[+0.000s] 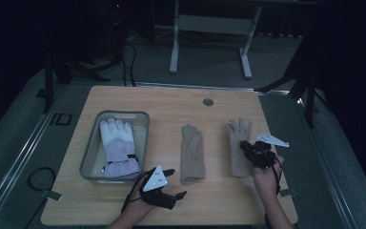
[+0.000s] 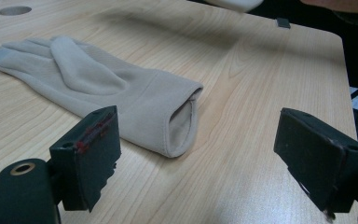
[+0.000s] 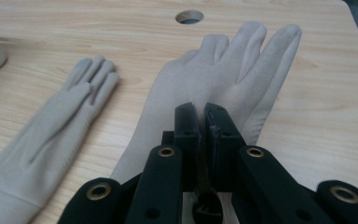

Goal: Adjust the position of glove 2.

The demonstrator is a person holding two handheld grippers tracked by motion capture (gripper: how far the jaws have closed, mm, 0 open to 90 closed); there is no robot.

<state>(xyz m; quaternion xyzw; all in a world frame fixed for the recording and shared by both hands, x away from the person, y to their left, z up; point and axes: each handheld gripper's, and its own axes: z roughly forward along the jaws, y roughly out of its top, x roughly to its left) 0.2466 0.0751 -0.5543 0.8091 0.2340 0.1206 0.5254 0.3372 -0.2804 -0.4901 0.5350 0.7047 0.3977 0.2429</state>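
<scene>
Closest in, left tongs [image 2: 200, 154]: hung low over the table [image 1: 171, 105] at the near edge, spread wide, gripped nothing. Pointed straight at the open cuff of the mid glove [image 2: 98, 88], just short of it, not touching. Lay flat, that beige glove, fingers away, in the middle of the board.

Over to right tongs [image 3: 204, 121]: pressed together, pads all but meeting. Sat right above the right glove [image 3: 223, 74], over its palm and toward the cuff. Looked for cloth between the pads and saw none; could not tell whether a thin fold was caught. Lay flat too, fingers fanned toward the hole [image 1: 208, 102] at the far side.

Off to the left, basket [image 1: 89, 148] with a lilac-and-white ski glove [image 1: 119, 145] already inside, fingers toward the far rim. Counted as done, by the look of it.

Judged the job as clearing gloves into the basket, and called it partly through: one padded glove stowed, two beige ones out on the wood, well apart from the basket. Left to do: lift the right glove, carry it across past the mid glove, drop it in; then the same for the mid glove, with left tongs best placed for that cuff.
</scene>
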